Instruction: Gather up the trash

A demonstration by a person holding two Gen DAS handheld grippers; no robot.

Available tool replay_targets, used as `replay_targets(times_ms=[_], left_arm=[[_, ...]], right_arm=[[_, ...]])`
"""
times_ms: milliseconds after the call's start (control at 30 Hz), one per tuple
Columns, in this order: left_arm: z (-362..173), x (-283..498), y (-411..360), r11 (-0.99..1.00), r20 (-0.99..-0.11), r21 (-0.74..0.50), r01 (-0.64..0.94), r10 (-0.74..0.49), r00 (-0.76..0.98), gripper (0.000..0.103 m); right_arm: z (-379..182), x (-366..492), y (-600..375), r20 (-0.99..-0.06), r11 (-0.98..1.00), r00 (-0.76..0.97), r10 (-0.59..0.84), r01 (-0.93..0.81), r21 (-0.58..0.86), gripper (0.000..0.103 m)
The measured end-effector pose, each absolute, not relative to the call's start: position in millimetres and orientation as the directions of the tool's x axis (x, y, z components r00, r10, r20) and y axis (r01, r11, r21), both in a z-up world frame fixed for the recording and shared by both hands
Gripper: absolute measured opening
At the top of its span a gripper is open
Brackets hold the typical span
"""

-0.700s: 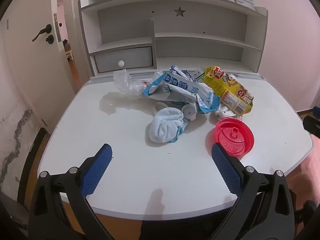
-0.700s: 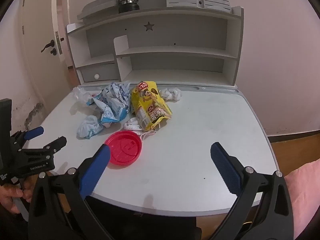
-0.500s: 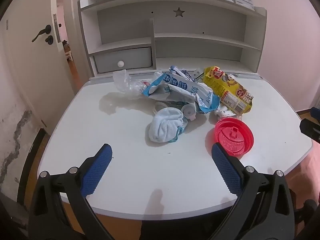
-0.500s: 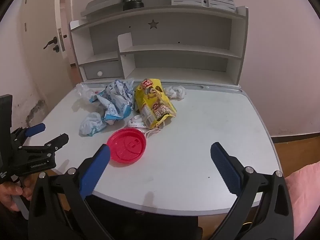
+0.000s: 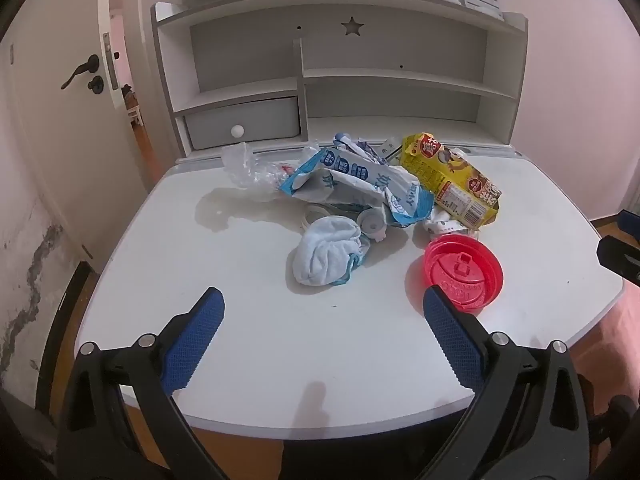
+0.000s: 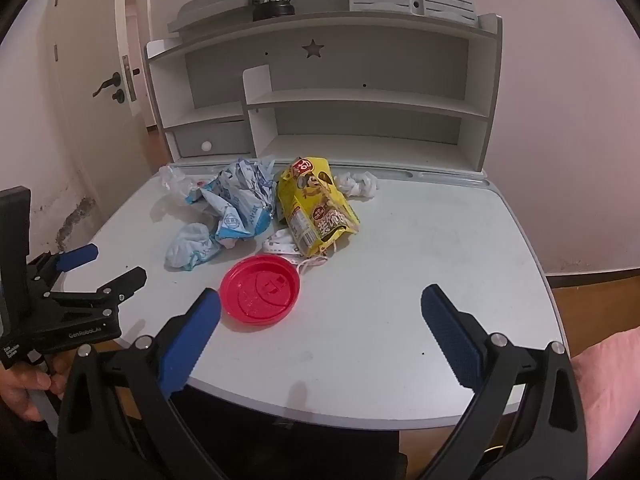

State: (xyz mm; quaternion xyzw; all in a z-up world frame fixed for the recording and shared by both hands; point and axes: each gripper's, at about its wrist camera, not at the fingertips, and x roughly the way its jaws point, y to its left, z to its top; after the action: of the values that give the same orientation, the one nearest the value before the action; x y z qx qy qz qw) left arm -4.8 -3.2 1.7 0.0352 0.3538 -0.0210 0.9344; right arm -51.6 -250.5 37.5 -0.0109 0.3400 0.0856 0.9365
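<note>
Plenty of bare desk point(image 6: 420, 240) right of the pile. One red lid point(image 6: 260, 294), one yellow bag point(image 6: 316, 206). Both grippers point(image 5: 322, 334) point(image 6: 320, 330) wide open, empty.

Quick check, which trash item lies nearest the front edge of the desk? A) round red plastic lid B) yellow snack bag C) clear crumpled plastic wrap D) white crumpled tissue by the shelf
A: the round red plastic lid lies alone in front of the pile, closer to the front edge than the yellow snack bag behind it.

Colours on the white counter point(image 5: 248, 344)

The lid point(image 5: 464, 271) was red, the snack bag point(image 6: 316, 208) yellow, the crumpled wrapper point(image 5: 360, 184) blue-and-white, the fingers point(image 5: 192, 344) blue.
</note>
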Motion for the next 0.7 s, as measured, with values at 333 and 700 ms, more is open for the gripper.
replay_targets(times_ms=[333, 700], left_arm=[[0.6, -4.6, -2.7, 0.997, -0.660, 0.047, 0.061, -0.015, 0.751, 0.097], [0.1, -4.4, -2.8, 0.997, -0.661, 0.047, 0.061, -0.015, 0.751, 0.097]], right_arm=[[36.2, -52.1, -249.6, -0.638, 0.985, 0.754, 0.156, -0.170, 0.039, 0.097], [36.4, -53.6, -247.3, -0.635, 0.984, 0.757, 0.158, -0.175, 0.036, 0.097]])
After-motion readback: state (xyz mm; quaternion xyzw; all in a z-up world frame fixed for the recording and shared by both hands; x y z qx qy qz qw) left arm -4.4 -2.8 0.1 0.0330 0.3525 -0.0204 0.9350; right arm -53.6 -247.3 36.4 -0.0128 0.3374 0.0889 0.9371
